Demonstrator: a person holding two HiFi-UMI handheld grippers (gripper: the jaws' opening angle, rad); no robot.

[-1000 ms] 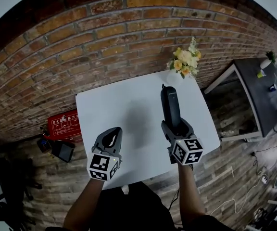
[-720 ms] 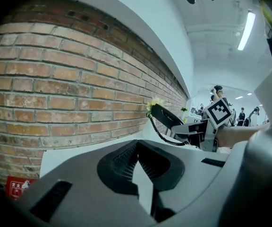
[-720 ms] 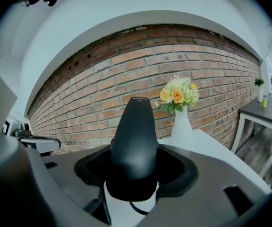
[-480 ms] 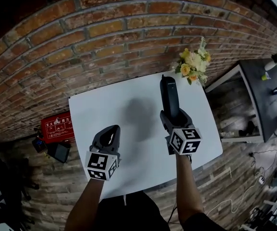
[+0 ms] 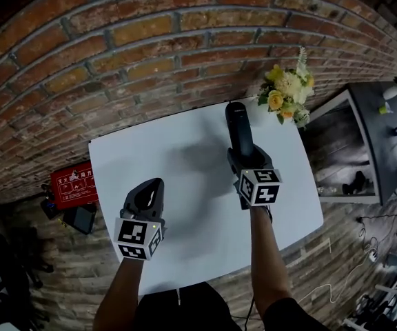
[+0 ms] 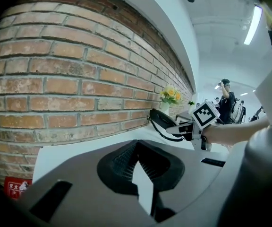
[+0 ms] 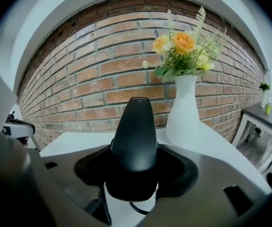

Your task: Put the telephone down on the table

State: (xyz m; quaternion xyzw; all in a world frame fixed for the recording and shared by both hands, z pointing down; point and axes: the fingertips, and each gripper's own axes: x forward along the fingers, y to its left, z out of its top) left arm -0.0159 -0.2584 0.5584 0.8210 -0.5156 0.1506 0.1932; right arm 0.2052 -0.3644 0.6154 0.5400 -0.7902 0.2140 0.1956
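the right tool (image 5: 244, 158) is clamped on a black phone (image 5: 238, 125), with its jaws closed around the handset's near end. the rest of the handset sticks out forward past them. from the head view the phone lies over the far right part of the white desk (image 5: 178, 158), pointing toward the brick wall (image 5: 143, 40). in the left tool view the handset looks lifted off the desk top, with a dark coiled cord (image 6: 167, 135) looping beneath it. in the right tool view the phone's rounded end rises between the jaws. a white vase (image 7: 183, 113) stands just beyond it to the right, near the desk's far right corner, holding yellow and orange flowers (image 5: 286, 90).

the left tool (image 5: 149, 192) hangs over the near left part of the desk, well apart from the right one. its jaws are drawn together at the tips, with only a thin sliver of white desk showing through behind them and nothing held between.

on the floor to the left of the desk lies a red box (image 5: 73, 183). a dark side table (image 5: 376, 126) stands to the right. a person (image 6: 227, 103) stands far off in the left tool view.
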